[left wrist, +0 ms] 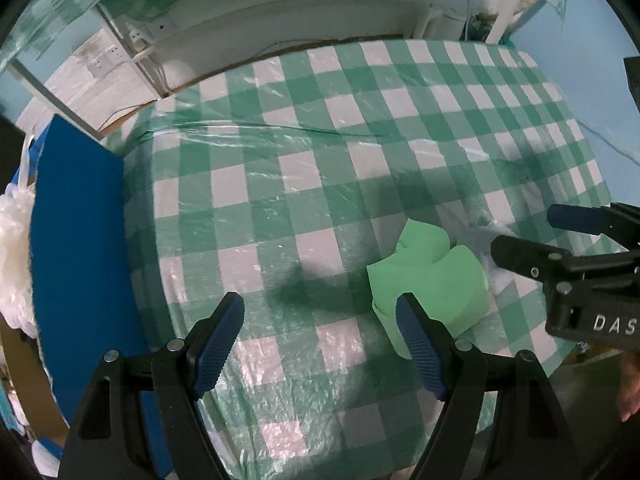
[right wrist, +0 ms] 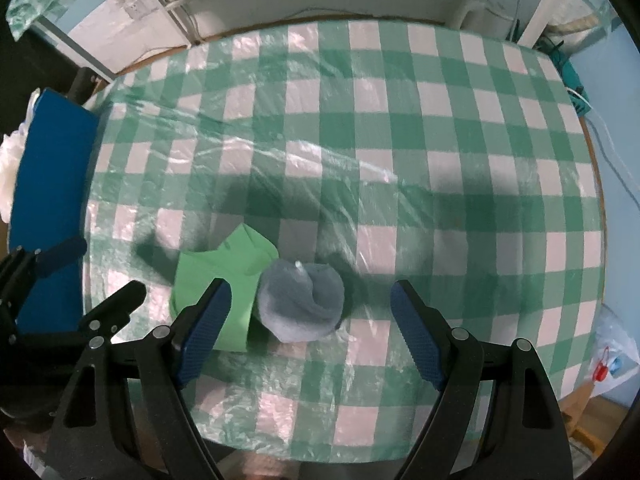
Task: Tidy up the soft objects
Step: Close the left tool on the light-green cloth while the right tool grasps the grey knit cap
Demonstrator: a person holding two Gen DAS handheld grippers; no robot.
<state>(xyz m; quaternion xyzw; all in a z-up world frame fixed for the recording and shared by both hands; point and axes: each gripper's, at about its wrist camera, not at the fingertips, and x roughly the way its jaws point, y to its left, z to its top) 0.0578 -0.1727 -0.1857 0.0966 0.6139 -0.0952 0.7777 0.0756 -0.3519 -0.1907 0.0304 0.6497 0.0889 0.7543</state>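
Note:
A light green folded cloth (left wrist: 430, 280) lies on the checked table near its front edge; it also shows in the right wrist view (right wrist: 218, 280). A rolled grey-blue sock bundle (right wrist: 300, 304) sits right beside it, touching its right side. My left gripper (left wrist: 320, 344) is open and empty, with its right finger in front of the green cloth. My right gripper (right wrist: 308, 332) is open and empty, with the grey-blue bundle between its fingers. The right gripper also shows at the right of the left wrist view (left wrist: 532, 240).
A blue flat board or box (left wrist: 76, 248) stands along the table's left edge, with white crinkled plastic (left wrist: 14, 248) beyond it. The green-and-white checked tablecloth (right wrist: 400, 160) is covered in clear film. A wall with sockets lies behind.

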